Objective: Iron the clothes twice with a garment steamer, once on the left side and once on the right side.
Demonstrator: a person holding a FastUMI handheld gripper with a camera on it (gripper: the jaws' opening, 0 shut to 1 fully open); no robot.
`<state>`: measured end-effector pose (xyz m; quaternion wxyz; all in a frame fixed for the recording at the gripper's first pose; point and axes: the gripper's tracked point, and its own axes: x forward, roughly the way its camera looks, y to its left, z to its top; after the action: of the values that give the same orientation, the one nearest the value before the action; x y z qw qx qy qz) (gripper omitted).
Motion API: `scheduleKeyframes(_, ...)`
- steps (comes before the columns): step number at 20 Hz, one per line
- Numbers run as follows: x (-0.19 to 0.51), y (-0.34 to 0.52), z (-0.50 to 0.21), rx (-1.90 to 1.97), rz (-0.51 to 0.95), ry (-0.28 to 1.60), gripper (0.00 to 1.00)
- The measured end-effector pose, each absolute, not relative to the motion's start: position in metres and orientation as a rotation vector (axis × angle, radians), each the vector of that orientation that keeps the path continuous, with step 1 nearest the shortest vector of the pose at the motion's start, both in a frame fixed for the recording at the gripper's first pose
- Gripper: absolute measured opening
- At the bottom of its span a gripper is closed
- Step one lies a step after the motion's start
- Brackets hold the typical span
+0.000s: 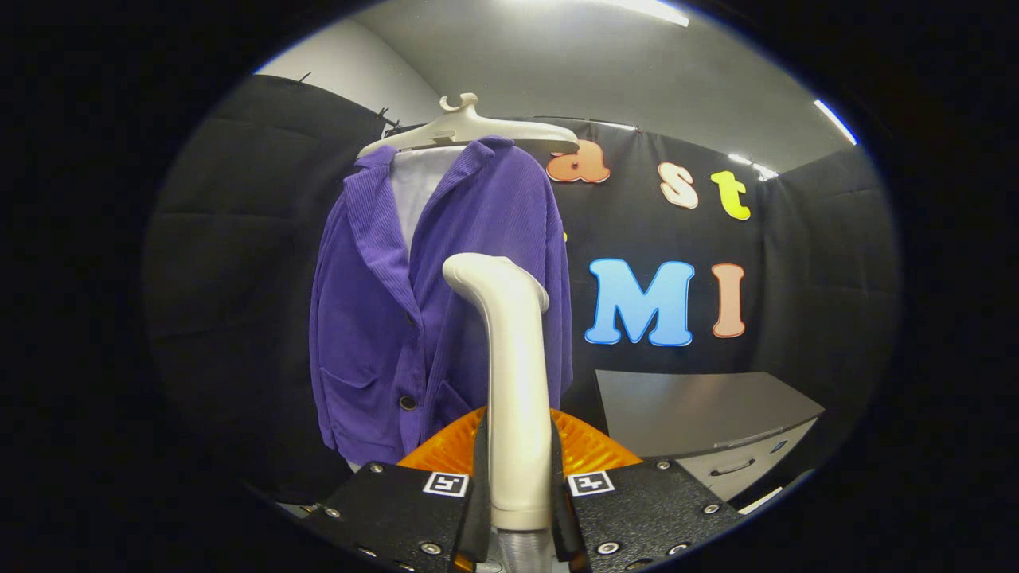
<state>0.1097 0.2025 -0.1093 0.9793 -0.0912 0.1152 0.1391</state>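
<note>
Garment steamer, cream-coloured and upright, at lower centre of the frame, its bent head at mid-frame turned toward the upper left; its handle stands between the two fingers of the tool, both of which press against its sides, so the tool is closed on the handle; a ribbed hose end shows just below the handle, between the fingers; an orange ribbed object lies directly behind the fingers, on either side of the handle, its nature unclear; beyond the steamer, left of centre, hangs a purple corduroy jacket with dark buttons and patch pockets, its front facing the camera, a white garment showing at the open collar; both hang from a pale hanger at upper centre, hook uppermost; the steamer head overlaps the jacket's right half in the view, though contact cannot be judged; at lower right, a grey cabinet with a drawer handle stands against the black booth wall.
</note>
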Motion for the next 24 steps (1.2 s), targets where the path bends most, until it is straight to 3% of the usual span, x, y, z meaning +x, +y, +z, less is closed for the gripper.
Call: scheduleKeyframes(24, 0.050, 0.195, -0.255, -0.299, 0.345, 0.488, 0.31)
